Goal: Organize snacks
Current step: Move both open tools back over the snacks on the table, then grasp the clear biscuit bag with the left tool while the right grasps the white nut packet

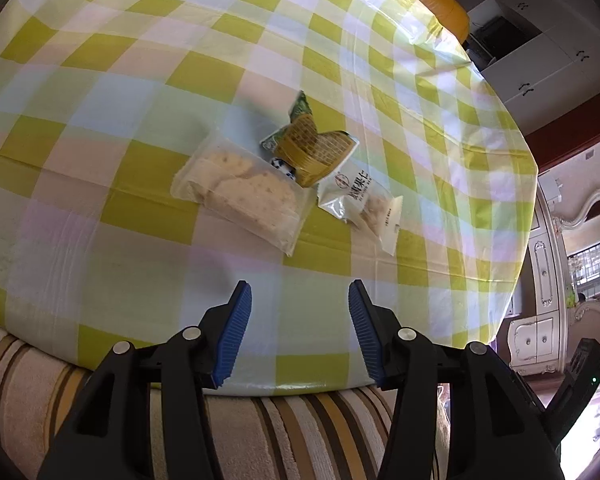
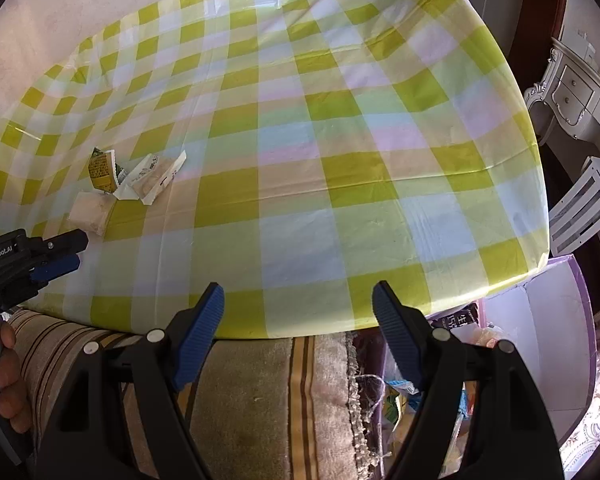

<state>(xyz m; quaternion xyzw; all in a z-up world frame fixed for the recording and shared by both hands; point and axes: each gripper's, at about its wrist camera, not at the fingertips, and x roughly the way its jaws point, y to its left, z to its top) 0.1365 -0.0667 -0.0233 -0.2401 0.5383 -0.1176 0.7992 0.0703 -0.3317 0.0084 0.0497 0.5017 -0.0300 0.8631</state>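
Note:
Several snack packets lie together on the checked tablecloth (image 1: pixel 140 80). A clear bag of pale bread slices (image 1: pixel 244 196) lies nearest my left gripper (image 1: pixel 300 300), which is open and empty a short way in front of it. A yellow-green cracker packet (image 1: pixel 312 144) and a white packet with dark writing (image 1: pixel 360 200) lie behind and to the right. In the right wrist view the same pile (image 2: pixel 116 184) sits far left. My right gripper (image 2: pixel 298 300) is open and empty over the table's near edge. The left gripper (image 2: pixel 60 256) shows at the left there.
A striped sofa cushion (image 2: pixel 260 400) lies under both grippers. A purple box (image 2: pixel 540 340) with packets inside stands below the table's right corner. A white chair (image 2: pixel 580 208) and cabinets (image 1: pixel 540 60) stand beyond the table's right side.

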